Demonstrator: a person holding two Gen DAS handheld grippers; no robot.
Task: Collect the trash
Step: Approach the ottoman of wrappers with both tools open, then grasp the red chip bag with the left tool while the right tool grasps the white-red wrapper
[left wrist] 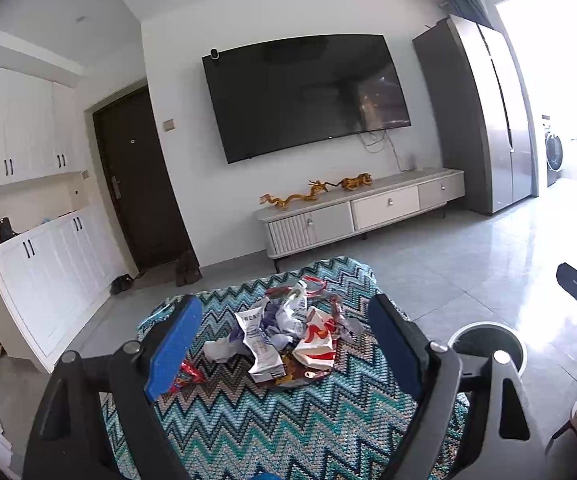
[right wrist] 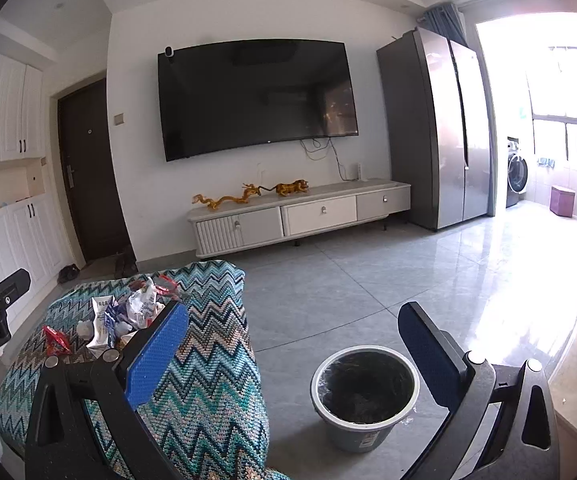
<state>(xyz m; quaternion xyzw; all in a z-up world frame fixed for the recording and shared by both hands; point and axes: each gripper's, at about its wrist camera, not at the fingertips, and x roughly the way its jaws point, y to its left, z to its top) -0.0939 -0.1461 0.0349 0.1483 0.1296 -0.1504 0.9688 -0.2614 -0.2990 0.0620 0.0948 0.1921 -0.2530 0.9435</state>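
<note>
Left wrist view: I am holding the left gripper (left wrist: pixel 284 344) above the zigzag-patterned cloth (left wrist: pixel 272 424), its blue-padded jaws spread wide and gripping nothing. The trash pile (left wrist: pixel 288 332) is lying between the two pads as framed, though well ahead of them and untouched. The pile is made up of crumpled white wrappers, a flattened carton (left wrist: pixel 262 350) and a red-and-white bag (left wrist: pixel 316 340); a small red wrapper (left wrist: pixel 188 374) is lying apart, near the left pad.

Right wrist view: I am keeping the right gripper (right wrist: pixel 296 352) beside the cloth's edge, jaws likewise fully apart and empty. The bin (right wrist: pixel 364 400), lined with a dark bag, is standing on the tiled floor (right wrist: pixel 368 280) just beside the covered surface, framed between the right pads. It looks empty, so I am judging that collection has not yet started.

Handling, as I am judging it: everything here is looking light, thin and crushable, so nothing is calling for a careful squeeze. The foil and plastic films are likely slippery and springy; a pinch on a raised crease or bunched fold should hold better than one on a flat face. The carton is the stiffest piece, best taken across its folded edge. Loose neighbours may be dragged along or scattered.
</note>
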